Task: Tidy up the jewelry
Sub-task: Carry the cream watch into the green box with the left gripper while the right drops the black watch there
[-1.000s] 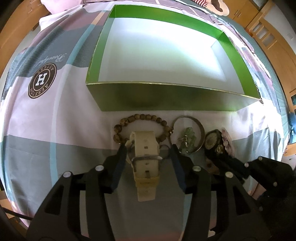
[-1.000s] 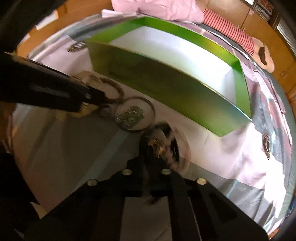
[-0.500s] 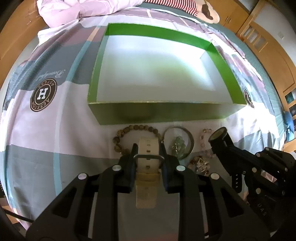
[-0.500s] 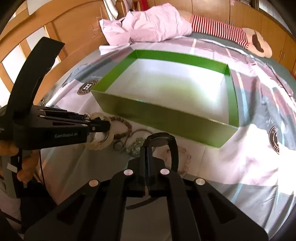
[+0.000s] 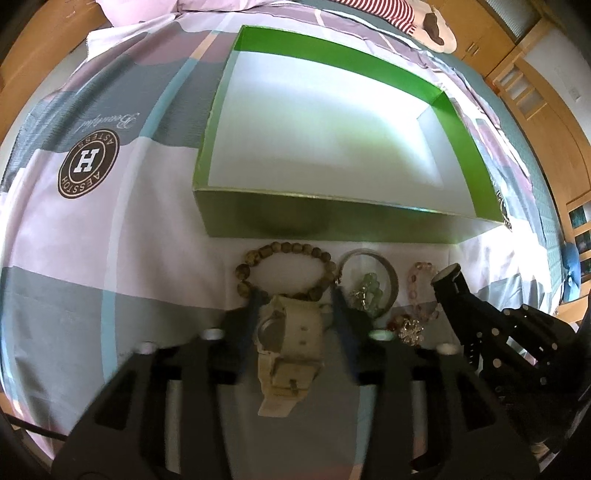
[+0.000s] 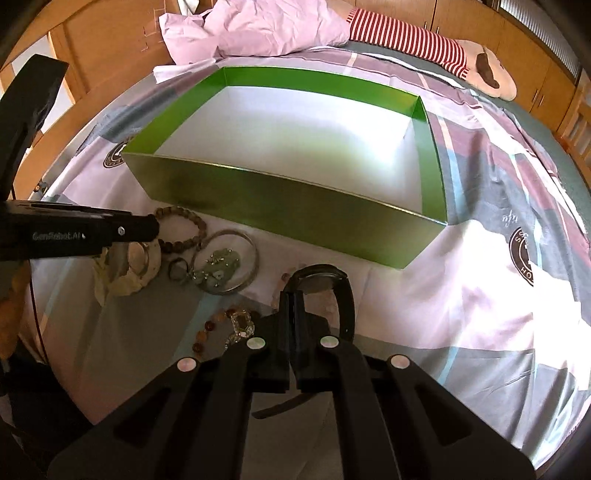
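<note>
A green box (image 5: pixel 325 221) with a white floor (image 6: pixel 295 125) lies open on the bedspread. My left gripper (image 5: pixel 295 306) is open, with a cream watch (image 5: pixel 288 343) lying between its fingers on the bed; it also shows in the right wrist view (image 6: pixel 125 266). My right gripper (image 6: pixel 295 299) is shut on a black watch (image 6: pixel 325 284) and holds it above the bed; it also shows in the left wrist view (image 5: pixel 448 277). A brown bead bracelet (image 5: pixel 284 254), a silver bangle (image 5: pixel 369 280) with a green pendant (image 6: pixel 218 267) inside, and a pink bead bracelet (image 5: pixel 421 288) lie in front of the box.
An amber bead bracelet with crystal pieces (image 6: pixel 229 325) lies near my right gripper. A pink crumpled quilt (image 6: pixel 258 29) and a striped plush toy (image 6: pixel 424 48) lie behind the box. Wooden bed rails and cabinets (image 6: pixel 92 55) border the bed.
My left gripper has opened, and the cream watch now lies tilted between its fingers. My right gripper keeps hold of the black watch, lifted from the jewelry pile, nearer the box.
</note>
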{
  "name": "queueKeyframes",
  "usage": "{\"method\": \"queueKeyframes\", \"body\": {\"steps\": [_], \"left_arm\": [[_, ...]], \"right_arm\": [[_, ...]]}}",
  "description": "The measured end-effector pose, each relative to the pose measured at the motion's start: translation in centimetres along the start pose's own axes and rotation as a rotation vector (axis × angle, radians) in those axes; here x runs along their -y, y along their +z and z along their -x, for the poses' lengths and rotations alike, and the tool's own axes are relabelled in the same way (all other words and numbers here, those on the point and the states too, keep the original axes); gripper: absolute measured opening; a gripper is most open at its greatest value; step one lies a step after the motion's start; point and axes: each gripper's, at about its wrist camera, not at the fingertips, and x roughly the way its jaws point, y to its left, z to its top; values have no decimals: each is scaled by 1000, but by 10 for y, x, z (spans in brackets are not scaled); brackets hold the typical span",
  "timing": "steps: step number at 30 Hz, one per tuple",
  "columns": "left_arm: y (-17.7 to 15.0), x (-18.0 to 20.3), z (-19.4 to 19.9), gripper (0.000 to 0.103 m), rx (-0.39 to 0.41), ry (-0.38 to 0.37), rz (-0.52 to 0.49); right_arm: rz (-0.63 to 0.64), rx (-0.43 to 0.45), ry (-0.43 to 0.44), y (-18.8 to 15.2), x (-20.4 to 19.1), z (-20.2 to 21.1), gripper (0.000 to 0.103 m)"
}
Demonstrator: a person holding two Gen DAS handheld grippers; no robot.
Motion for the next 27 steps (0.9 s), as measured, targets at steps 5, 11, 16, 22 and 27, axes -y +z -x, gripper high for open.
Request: {"method": "queueKeyframes", "body": {"steps": [5,11,16,22,27], "left_arm": [[-3,3,-8,53,-32,19,-16],[-5,10,-7,24,-30,53,-54],[-6,18,21,24,70,43,-89],[-3,28,59,24,191,-16,-148],[20,27,94,24,313,-74,-149]], "right_arm": [[3,-14,-9,-2,0,-5,3],[8,-13,-16,-1,-2,-5,3],[12,28,-3,2,-3,6,3],[38,119,24,13,-9,37,3],[30,195,34,40,-3,62,3]]}}
